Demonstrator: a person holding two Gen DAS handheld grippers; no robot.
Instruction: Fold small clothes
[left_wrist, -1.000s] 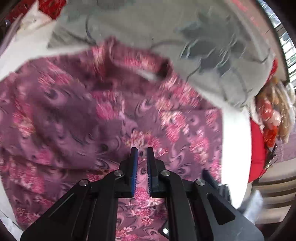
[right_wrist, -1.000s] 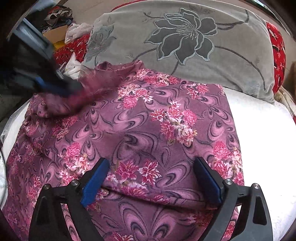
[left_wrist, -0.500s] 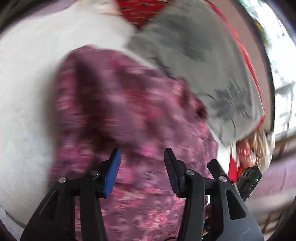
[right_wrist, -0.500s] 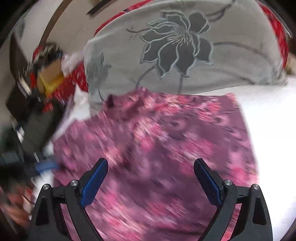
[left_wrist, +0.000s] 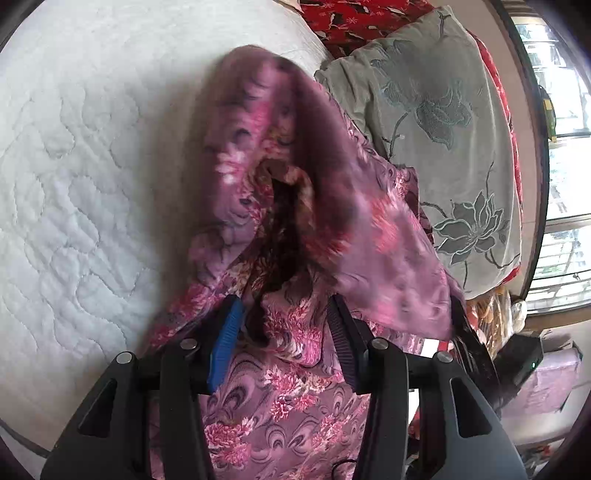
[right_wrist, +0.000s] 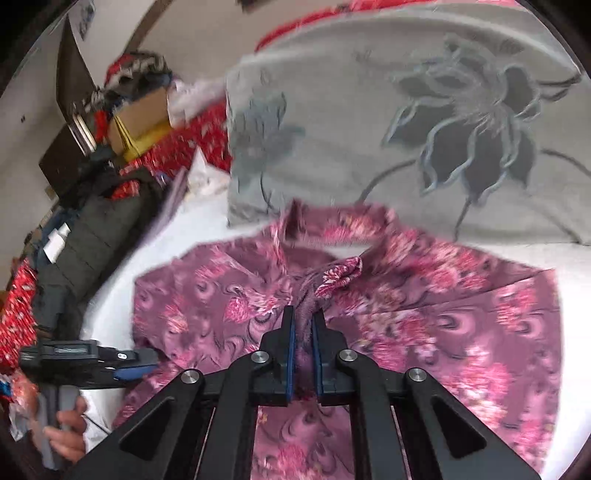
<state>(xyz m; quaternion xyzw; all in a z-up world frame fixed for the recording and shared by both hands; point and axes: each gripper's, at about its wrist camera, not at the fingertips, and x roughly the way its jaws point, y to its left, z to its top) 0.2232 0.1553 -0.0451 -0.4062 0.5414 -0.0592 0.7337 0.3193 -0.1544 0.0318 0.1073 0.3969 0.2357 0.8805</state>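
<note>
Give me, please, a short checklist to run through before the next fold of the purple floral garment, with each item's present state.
1. Right gripper pinches the purple floral garment: ok, fabric sits between its shut fingers.
2. Left gripper free to take a new hold: ok, open over the cloth.
3. Garment lies flat: not ok, a flap is raised and blurred.
4. Garment clear of the grey flowered pillow: cannot tell, the collar reaches its edge.
5. White quilted mattress offers room beside the garment: ok.

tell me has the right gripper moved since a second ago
Yes: the right gripper has closed on the purple garment, now pinching a fold nearer the grey pillow.
</note>
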